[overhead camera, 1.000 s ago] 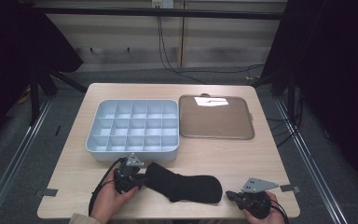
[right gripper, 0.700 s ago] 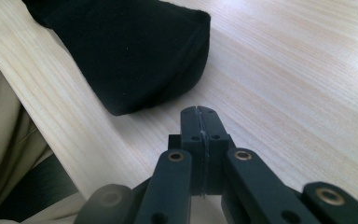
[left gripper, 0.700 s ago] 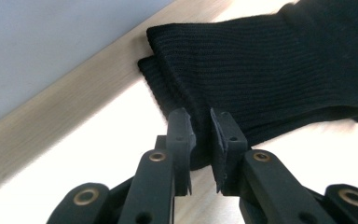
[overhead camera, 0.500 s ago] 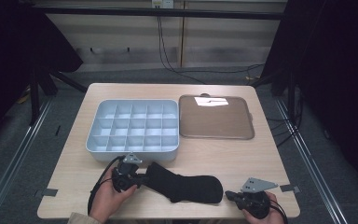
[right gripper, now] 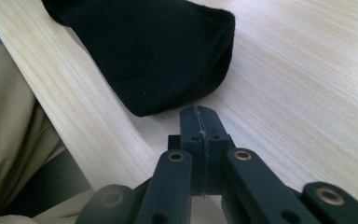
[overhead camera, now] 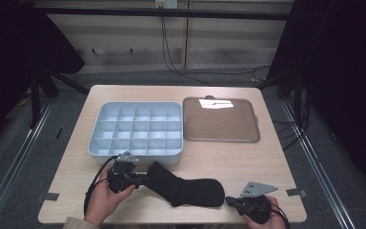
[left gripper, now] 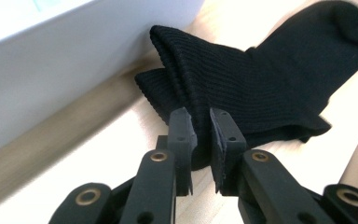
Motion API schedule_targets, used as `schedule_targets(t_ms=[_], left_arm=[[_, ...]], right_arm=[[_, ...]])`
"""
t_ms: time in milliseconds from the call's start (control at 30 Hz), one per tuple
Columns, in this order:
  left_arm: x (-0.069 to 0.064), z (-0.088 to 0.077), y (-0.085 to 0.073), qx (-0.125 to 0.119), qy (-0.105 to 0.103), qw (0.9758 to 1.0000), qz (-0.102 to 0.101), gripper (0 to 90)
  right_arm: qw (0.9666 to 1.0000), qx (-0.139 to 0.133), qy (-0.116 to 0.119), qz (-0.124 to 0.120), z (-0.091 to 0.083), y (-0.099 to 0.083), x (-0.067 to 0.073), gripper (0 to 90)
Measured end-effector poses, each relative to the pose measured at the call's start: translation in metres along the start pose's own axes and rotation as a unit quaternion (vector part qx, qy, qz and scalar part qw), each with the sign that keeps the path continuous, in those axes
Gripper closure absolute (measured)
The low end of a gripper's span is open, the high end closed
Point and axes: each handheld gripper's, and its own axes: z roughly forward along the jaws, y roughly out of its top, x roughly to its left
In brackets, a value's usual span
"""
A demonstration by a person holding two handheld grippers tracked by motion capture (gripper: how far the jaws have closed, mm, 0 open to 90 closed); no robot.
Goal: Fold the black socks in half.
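Sock cuff point(left gripper: 186, 88) lifted (no labels)

A pale wooden counter point(overhead camera: 228, 164) with rounded corners stands in the middle of the room on a floor of dark grey carpet point(overhead camera: 71, 117). Two short strips of grey tape point(overhead camera: 50, 196) mark its near corners. A long metal rail point(overhead camera: 21, 157) runs along the floor on the left of the counter, and another point(overhead camera: 324, 167) on the right. On the far side a light beige panelled wall point(overhead camera: 219, 47) rises behind a dark horizontal bar point(overhead camera: 171, 12), and thin black cables point(overhead camera: 171, 52) hang down it and trail over the carpet. Black curtains point(overhead camera: 343, 71) close off the right side and the far left corner. Light falls from above, leaving a bright patch on the far right of the counter.
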Motion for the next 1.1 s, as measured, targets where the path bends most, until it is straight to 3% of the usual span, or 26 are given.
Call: schedule_targets(t_ms=[300, 700, 1100], left_arm=[[0.003, -0.006, 0.002, -0.003, -0.015, 0.9999, -0.008, 79.9], [0.001, -0.014, 0.006, -0.010, -0.028, 0.9996, -0.001, 79.8], [0.006, -0.022, 0.009, -0.005, -0.022, 0.9997, 0.004, 79.8]], right_arm=[[1.0000, 0.001, 0.009, -0.001, 0.006, 0.005, 0.004, 90.0], [0.9999, 0.003, 0.011, -0.007, 0.013, 0.012, 0.010, 90.0], [0.9999, -0.002, 0.013, -0.007, 0.016, 0.013, 0.008, 90.0]])
